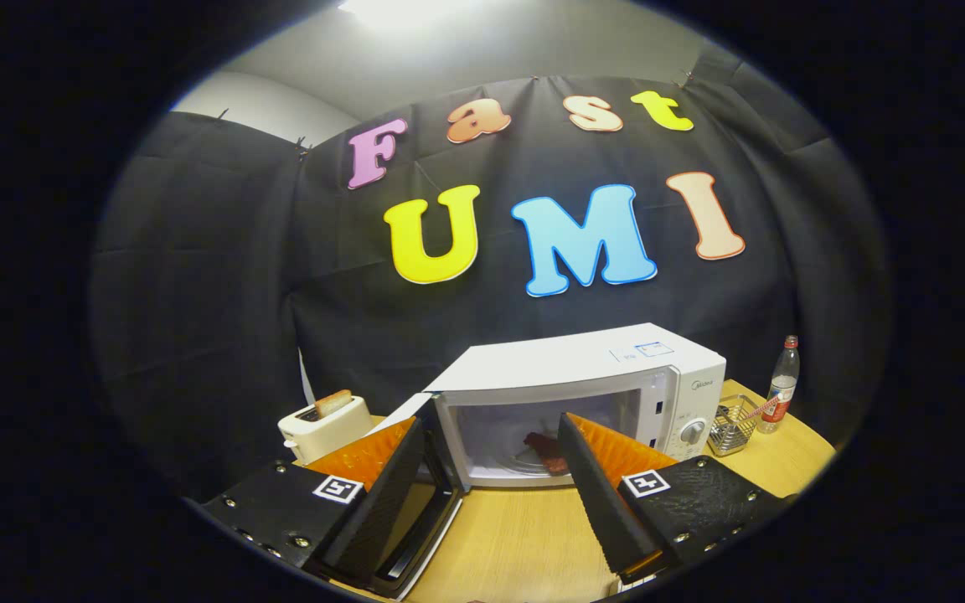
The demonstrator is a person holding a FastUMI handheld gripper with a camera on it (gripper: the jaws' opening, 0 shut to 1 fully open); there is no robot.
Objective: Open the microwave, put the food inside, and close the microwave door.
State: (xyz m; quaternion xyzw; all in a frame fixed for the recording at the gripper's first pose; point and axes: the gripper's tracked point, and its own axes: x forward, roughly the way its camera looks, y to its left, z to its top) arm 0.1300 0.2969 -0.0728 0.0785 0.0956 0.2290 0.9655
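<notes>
Two fingers of the hand-held gripper [491,469] stand wide apart with nothing between them but bare table [516,536] and the view ahead. Just beyond them sits a white microwave [583,377] on the wooden table, its door [415,494] swung fully out to the left so that it lies behind the left finger [374,502]. Inside the lit cavity a dark reddish piece of food [543,445] rests on the turntable, partly hidden by the tip of the right finger [600,494]. A round knob [691,431] shows on the microwave's control panel at its right side. Left of the microwave stands a cream toaster [319,427] with a slice of bread [333,403] sticking up from its slot. To the right of the microwave sits a small wire basket [732,425], and just beside it a clear bottle [782,385] with a red cap stands upright.
</notes>
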